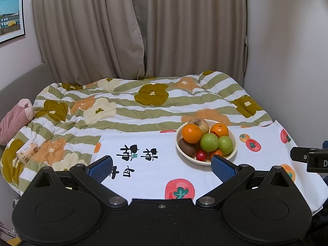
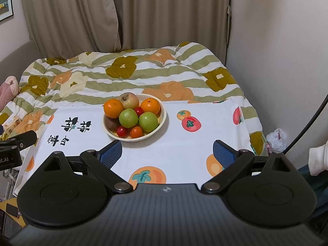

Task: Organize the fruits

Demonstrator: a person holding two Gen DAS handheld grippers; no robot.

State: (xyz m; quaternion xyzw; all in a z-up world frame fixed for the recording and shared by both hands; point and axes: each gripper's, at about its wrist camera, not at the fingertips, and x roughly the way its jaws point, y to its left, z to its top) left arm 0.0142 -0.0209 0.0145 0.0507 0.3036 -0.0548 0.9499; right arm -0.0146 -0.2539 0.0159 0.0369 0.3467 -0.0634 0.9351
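Observation:
A cream bowl (image 1: 235, 141) (image 2: 163, 117) stands on a white cloth printed with tomatoes and black characters (image 1: 155, 176) (image 2: 180, 143). It holds two oranges (image 1: 191, 133) (image 2: 113, 108), two green apples (image 1: 209, 142) (image 2: 128, 118), a dull yellow-brown apple (image 2: 129, 100), a brown kiwi (image 1: 187, 147) (image 2: 111, 123), small red tomatoes (image 1: 201, 155) (image 2: 122, 131) and a small orange fruit (image 2: 136, 132). My left gripper (image 1: 162, 165) is open, nearer than the bowl and to its left. My right gripper (image 2: 167, 153) is open too, nearer than the bowl, with nothing between its fingers.
A flowered striped quilt (image 1: 131, 102) (image 2: 131, 71) covers the bed behind the cloth. Beige curtains (image 1: 139, 26) hang at the back; a wall (image 2: 276, 51) is on the right. A pink plush (image 1: 14, 121) and a tissue pack (image 1: 27, 151) lie left. A white sleeve (image 2: 318, 160) shows right.

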